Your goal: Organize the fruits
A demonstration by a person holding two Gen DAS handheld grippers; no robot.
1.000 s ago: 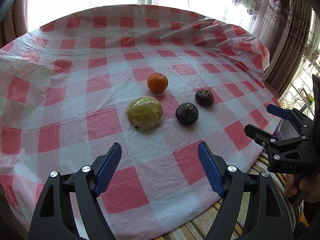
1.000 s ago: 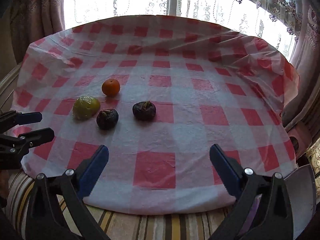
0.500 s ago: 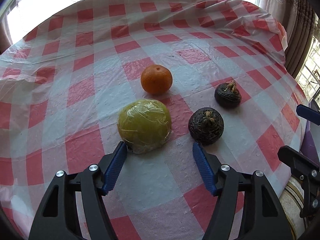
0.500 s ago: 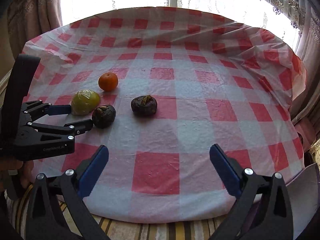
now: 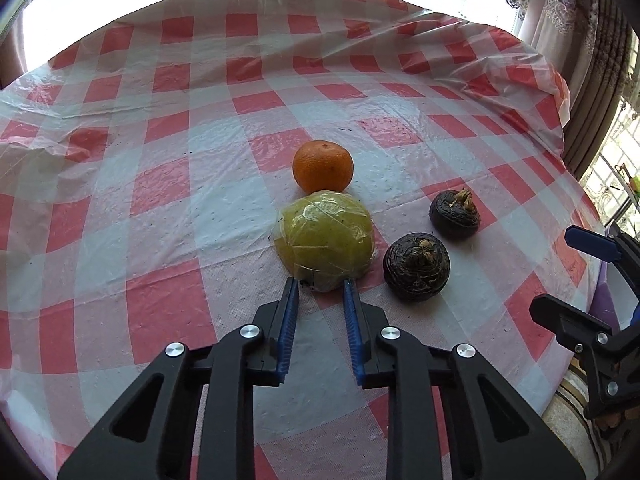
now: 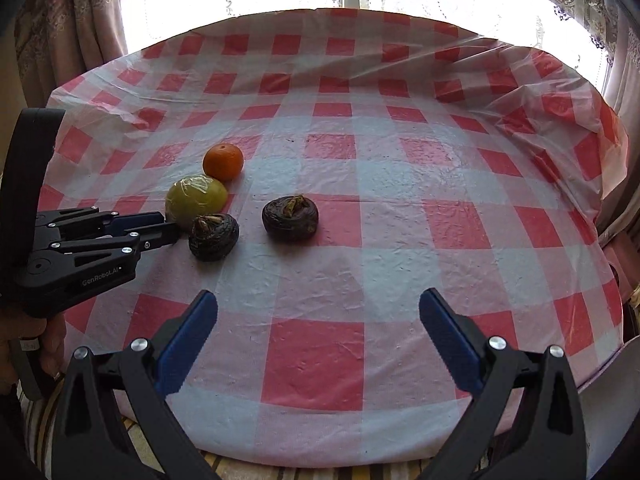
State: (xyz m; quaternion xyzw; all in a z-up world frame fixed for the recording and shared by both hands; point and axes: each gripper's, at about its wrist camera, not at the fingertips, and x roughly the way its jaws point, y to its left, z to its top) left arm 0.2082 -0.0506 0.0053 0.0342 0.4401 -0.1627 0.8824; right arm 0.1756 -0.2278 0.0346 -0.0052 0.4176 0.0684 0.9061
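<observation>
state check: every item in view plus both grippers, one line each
left gripper: jaws just closed in, tips pinching the near edge of the wrapped green fruit
right gripper: open, nothing between the jaws
wrapped green fruit: on the cloth, in clear film
orange: on the cloth, free, just behind the green fruit
near dark fruit: on the cloth, free
far dark fruit: on the cloth, free
checked tablecloth: spread, wrinkled

Your counter (image 6: 400, 240) wears a thin, crinkled plastic sheet, glossy where the window light hits. At ten o'clock from your right gripper (image 6: 318, 340), the yellow-green fruit (image 5: 326, 236) is sealed in shiny cling film; the orange (image 5: 323, 165) beyond it looks matt and finely pitted. Both dark fruits (image 5: 416, 266) are rough, wrinkled, dull. Your left gripper (image 5: 318, 286) is matt black plastic with ribbed blue pads (image 5: 289, 332) and bright metal pins.
</observation>
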